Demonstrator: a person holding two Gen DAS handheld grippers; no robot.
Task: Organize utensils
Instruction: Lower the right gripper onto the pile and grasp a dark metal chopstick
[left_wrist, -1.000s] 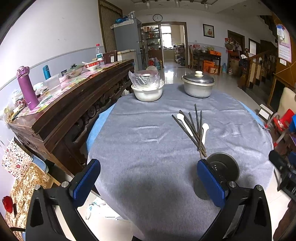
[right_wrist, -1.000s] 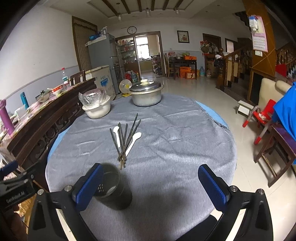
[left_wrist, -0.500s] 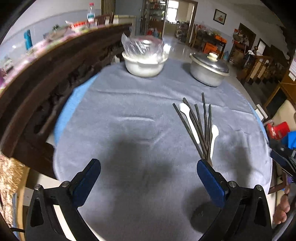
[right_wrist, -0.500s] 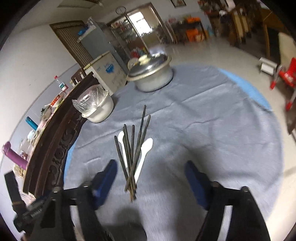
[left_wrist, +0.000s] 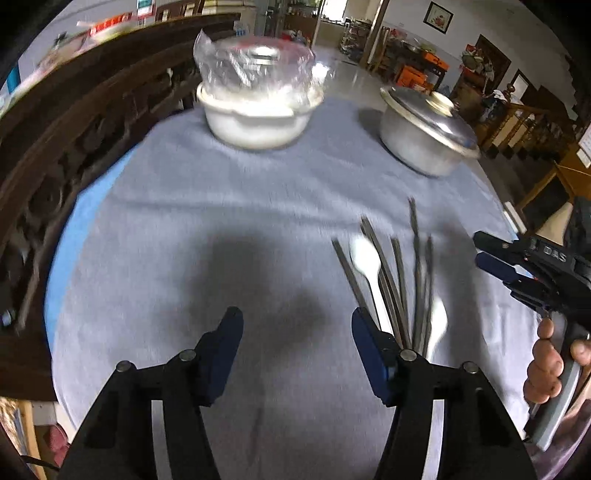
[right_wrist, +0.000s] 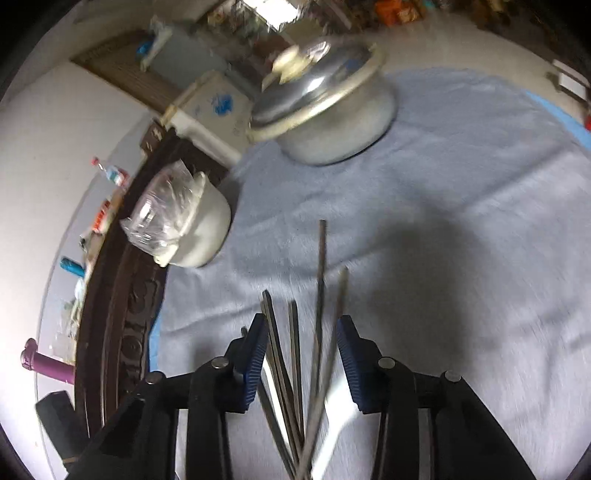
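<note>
Several dark chopsticks (left_wrist: 400, 273) and two white spoons (left_wrist: 364, 258) lie in a loose bundle on the grey tablecloth (left_wrist: 184, 221). My left gripper (left_wrist: 297, 332) hovers over bare cloth just left of the bundle, its jaws closing with nothing between them. My right gripper (right_wrist: 303, 347) is tilted down over the chopsticks (right_wrist: 291, 354). Its jaws are closing, and the sticks lie between them with no pad touching. A white spoon (right_wrist: 338, 406) shows under its right finger. The right gripper (left_wrist: 496, 260) also appears in the left wrist view, held by a hand (left_wrist: 545, 365).
A white bowl covered with plastic film (left_wrist: 258, 118) and a lidded metal pot (left_wrist: 424, 136) stand at the table's far side. A dark carved wooden sideboard (left_wrist: 74, 129) runs along the left edge. Chairs and a staircase lie beyond on the right.
Both grippers moved forward and tipped down toward the utensil bundle, and both sets of jaws narrowed. The dark round holder near the front edge has left both views.
</note>
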